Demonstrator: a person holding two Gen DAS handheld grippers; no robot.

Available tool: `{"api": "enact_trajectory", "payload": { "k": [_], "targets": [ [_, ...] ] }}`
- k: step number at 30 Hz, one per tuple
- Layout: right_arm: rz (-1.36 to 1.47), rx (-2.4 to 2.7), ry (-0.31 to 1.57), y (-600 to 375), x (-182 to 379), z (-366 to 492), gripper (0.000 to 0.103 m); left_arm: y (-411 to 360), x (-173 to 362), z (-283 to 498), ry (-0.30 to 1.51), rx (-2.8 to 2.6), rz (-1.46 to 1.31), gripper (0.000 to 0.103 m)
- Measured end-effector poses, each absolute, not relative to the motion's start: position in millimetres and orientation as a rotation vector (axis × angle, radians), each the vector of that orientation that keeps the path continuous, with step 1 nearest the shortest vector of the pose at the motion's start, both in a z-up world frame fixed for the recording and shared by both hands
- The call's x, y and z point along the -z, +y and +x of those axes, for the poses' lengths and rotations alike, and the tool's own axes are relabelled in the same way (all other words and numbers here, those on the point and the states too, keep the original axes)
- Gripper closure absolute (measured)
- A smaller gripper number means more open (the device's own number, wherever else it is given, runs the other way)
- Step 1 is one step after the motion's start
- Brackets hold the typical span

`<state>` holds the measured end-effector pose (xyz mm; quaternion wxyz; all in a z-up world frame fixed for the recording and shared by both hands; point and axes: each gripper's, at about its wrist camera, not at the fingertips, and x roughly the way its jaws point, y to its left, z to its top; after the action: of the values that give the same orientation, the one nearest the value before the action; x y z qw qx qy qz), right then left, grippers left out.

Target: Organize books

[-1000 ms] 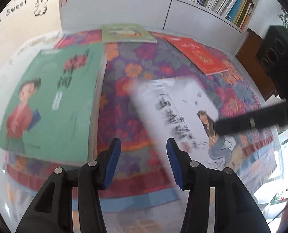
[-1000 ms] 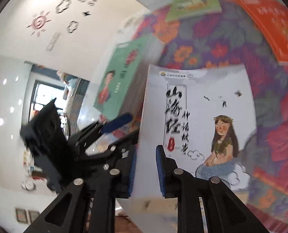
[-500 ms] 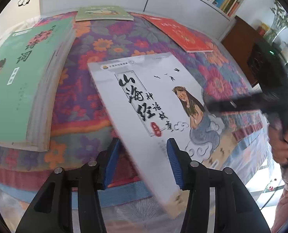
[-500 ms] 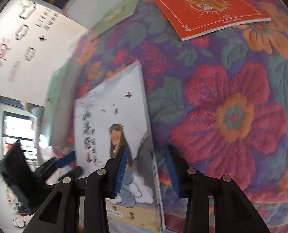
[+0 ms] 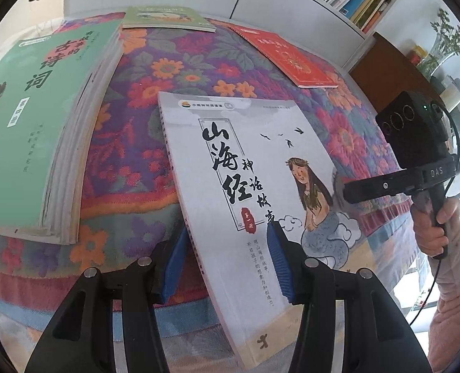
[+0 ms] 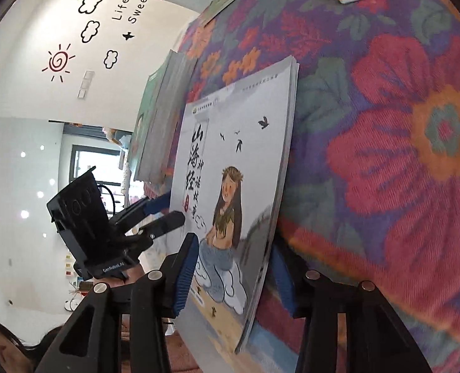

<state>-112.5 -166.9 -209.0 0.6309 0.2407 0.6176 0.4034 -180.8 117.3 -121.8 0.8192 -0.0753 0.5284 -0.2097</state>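
Left wrist view: a floral-quilted bed (image 5: 198, 62) carries a thick green book (image 5: 40, 124) at left, and a thin white paperback (image 5: 245, 186) overhangs its near edge. Both grippers straddle the paperback, wide apart, gripping nothing: left gripper (image 5: 226, 264) at the spine corner, right gripper (image 6: 233, 279) around the page edge. The paperback looks light, floppy and slick; a pinch near the spine seems safest.

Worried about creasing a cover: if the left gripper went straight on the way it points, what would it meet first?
Probably the white book: the left gripper already straddles its near edge, so its cover would slide deeper between the open jaws.
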Motion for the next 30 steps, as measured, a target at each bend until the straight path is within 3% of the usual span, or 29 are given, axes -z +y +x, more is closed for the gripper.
{"api": "enact_trajectory", "payload": {
  "k": [6, 9, 11, 13, 27, 30],
  "targets": [
    [0.534, -0.939, 1.388, -172.3, 206.5, -114.5, 0.060, 118.5, 123.1, -178.7, 1.112, 0.459, -0.177, 0.056],
    [0.547, -0.937, 1.388, -173.5, 212.6, -115.4, 0.071, 118.7, 123.5, -179.2, 1.105, 0.463, -0.180, 0.056],
    [0.573, -0.928, 1.400, -179.5, 220.2, -113.2, 0.090, 118.6, 123.6, -179.1, 1.104, 0.462, -0.182, 0.056],
    [0.643, -0.942, 1.413, -186.5, 228.9, -109.9, 0.094, 118.0, 124.0, -178.3, 1.102, 0.461, -0.183, 0.056],
    [0.614, -0.942, 1.377, -183.6, 222.7, -116.7, 0.094, 119.7, 123.1, -171.0, 1.124, 0.440, -0.228, 0.056],
    [0.520, -0.900, 1.295, -177.1, 209.2, -128.0, 0.093, 121.5, 122.1, -166.3, 1.149, 0.440, -0.257, 0.056]
  ]
}}
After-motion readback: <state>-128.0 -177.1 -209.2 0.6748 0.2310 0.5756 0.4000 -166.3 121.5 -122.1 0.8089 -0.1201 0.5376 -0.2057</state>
